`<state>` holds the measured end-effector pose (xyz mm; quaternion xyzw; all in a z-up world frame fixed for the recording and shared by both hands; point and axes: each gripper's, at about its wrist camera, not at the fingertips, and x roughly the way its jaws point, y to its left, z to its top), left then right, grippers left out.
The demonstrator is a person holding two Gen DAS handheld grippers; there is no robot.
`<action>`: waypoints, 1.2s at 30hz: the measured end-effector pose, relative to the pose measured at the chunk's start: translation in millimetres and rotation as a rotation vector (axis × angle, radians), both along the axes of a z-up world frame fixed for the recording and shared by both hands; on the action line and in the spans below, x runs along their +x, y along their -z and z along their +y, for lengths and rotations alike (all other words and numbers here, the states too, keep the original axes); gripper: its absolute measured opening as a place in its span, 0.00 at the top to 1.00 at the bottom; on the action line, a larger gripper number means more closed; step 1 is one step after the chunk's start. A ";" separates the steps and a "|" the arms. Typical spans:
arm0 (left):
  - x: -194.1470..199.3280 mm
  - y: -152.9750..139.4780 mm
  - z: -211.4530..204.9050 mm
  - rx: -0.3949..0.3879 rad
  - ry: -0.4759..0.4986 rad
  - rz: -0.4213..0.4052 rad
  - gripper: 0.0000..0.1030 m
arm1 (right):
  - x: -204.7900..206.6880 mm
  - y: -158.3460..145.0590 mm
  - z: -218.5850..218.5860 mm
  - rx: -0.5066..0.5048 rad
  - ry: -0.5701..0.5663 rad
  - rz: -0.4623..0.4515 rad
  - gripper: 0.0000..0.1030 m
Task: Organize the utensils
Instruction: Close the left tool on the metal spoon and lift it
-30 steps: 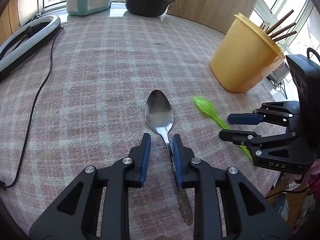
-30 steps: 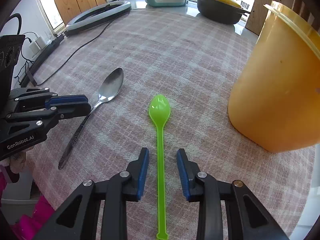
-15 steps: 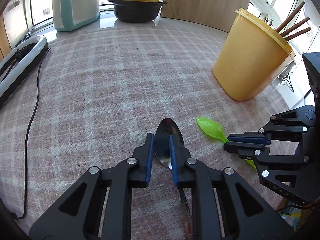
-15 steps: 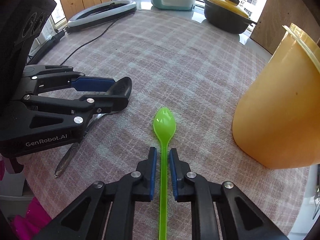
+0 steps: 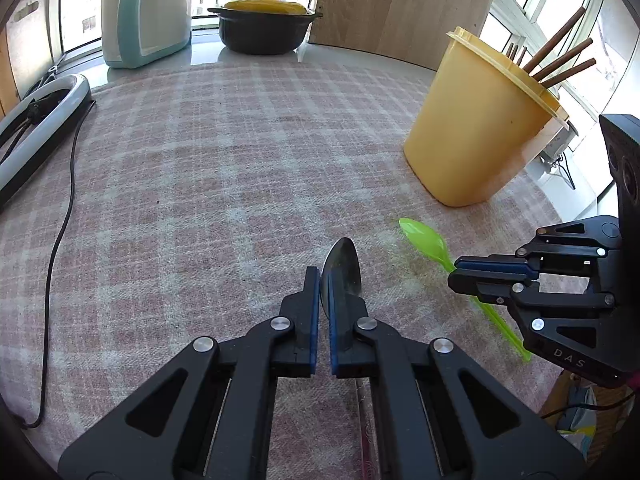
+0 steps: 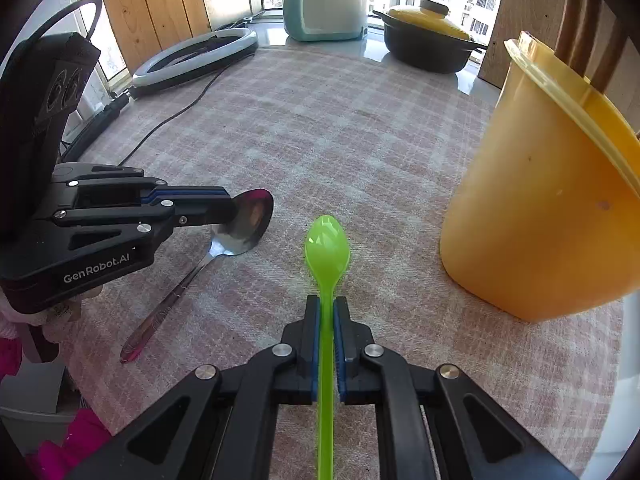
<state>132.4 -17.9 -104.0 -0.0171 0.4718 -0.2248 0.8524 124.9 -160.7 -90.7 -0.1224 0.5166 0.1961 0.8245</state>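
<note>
The right fingers (image 6: 327, 312) squeeze the thin handle of the green spoon (image 6: 327, 244). The left fingers (image 5: 323, 292) pinch the metal spoon (image 5: 344, 268), its handle tilted down toward the surface (image 5: 240, 160). Both spoons are grabbed; next, lift them into the yellow tub (image 5: 476, 136), far right.

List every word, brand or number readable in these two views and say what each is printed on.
"GenRobot.AI": white lettering on the black body of the left gripper, seen from the right wrist.
"DAS": faint lettering on the black body of the right gripper, seen from the left wrist.
No print is readable on the yellow container, the metal spoon or the green spoon.
</note>
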 end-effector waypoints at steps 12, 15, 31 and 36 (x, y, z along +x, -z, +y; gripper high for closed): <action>-2.8 6.8 -37.1 0.140 0.100 0.022 0.55 | -12.9 -8.8 -10.3 -0.006 -0.001 -0.035 0.97; -3.0 9.2 -49.3 0.216 0.115 -0.027 0.55 | -15.8 -11.6 -16.2 -0.006 0.007 -0.046 0.97; -5.6 -34.2 -28.0 0.108 0.085 -0.104 0.66 | -25.3 -34.5 -37.5 0.048 0.035 -0.100 0.97; -8.5 -67.5 -13.9 0.048 0.064 -0.163 0.67 | -34.6 -55.4 -40.7 0.076 0.036 -0.151 0.97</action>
